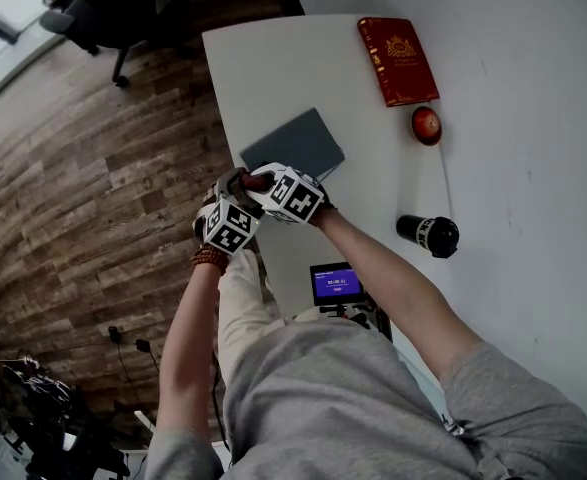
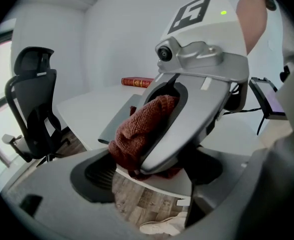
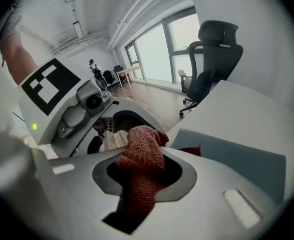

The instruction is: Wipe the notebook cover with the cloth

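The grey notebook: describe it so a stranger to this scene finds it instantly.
On the white table, look along its left edge, beside the wooden floor. The grey notebook lies flat there, plain and dull, unlike the red book farther back.

A white worktop (image 1: 533,118) is seen, with a grey notebook (image 1: 293,145) laid flat near its left edge. A red book (image 1: 398,60) is placed at the far end, a red round object (image 1: 426,125) just beside it, and a black cylindrical container (image 1: 428,234) nearer.
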### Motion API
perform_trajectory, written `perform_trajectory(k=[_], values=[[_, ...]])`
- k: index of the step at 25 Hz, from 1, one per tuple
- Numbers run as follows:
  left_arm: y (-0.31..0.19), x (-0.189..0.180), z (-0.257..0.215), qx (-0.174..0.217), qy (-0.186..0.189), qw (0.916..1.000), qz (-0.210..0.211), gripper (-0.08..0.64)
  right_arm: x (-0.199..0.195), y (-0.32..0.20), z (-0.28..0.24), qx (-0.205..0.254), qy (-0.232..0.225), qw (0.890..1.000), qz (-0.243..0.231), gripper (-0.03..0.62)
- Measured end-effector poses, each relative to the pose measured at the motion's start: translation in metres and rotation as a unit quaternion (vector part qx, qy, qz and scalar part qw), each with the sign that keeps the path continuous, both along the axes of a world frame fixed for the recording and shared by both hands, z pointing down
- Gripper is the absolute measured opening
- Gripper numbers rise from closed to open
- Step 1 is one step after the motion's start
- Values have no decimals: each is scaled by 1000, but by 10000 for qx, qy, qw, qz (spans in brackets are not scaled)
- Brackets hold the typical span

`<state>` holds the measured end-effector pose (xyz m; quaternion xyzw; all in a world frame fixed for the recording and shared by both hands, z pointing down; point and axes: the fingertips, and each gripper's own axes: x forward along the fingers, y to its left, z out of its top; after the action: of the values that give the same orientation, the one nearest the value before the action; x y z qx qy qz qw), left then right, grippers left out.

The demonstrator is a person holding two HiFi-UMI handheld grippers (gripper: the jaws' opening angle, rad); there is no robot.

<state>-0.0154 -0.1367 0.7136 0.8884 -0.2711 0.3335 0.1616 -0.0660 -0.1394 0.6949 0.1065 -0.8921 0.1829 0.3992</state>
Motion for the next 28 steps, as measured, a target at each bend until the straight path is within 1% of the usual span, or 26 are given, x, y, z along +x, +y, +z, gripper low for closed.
perform_trajectory(k=[2,5,9,12,14,16,18,20,22,25,28], values=[[0,-1,0,1,13,10000,-7,399,1,0,-3,-113,-73,9999,78,104],[1,1,-1,6,52,10000,-29,399,9,-4,-13,-180,-313,9990,271,106],[1,1,-1,19,75,10000,-35,399,34,-31,-37,83,-610,9961,629,106],[1,1,-1,26,83,10000,-39,399,67,-71,-55,350,-795,9886,1229,106],[1,1,-1,28,87,10000,-36,399,98,-103,-61,551,-765,9798,1763,106],[0,1,-1,40,86,9999,-41,400,130,-134,-61,711,-620,9697,2254,106],[-1,1,-1,35,86,9999,-39,400,157,-156,-55,851,-367,9626,2547,106],[-1,1,-1,29,84,10000,-37,400,173,-170,-47,901,-136,9589,2687,107],[-1,2,-1,34,84,10000,-37,400,179,-177,-37,829,14,9581,2743,107],[-2,2,-1,43,81,9999,-43,400,173,-175,-16,561,162,9586,2786,110],[0,3,-1,21,80,10000,-54,400,167,-175,-7,456,-15,9464,3198,112]])
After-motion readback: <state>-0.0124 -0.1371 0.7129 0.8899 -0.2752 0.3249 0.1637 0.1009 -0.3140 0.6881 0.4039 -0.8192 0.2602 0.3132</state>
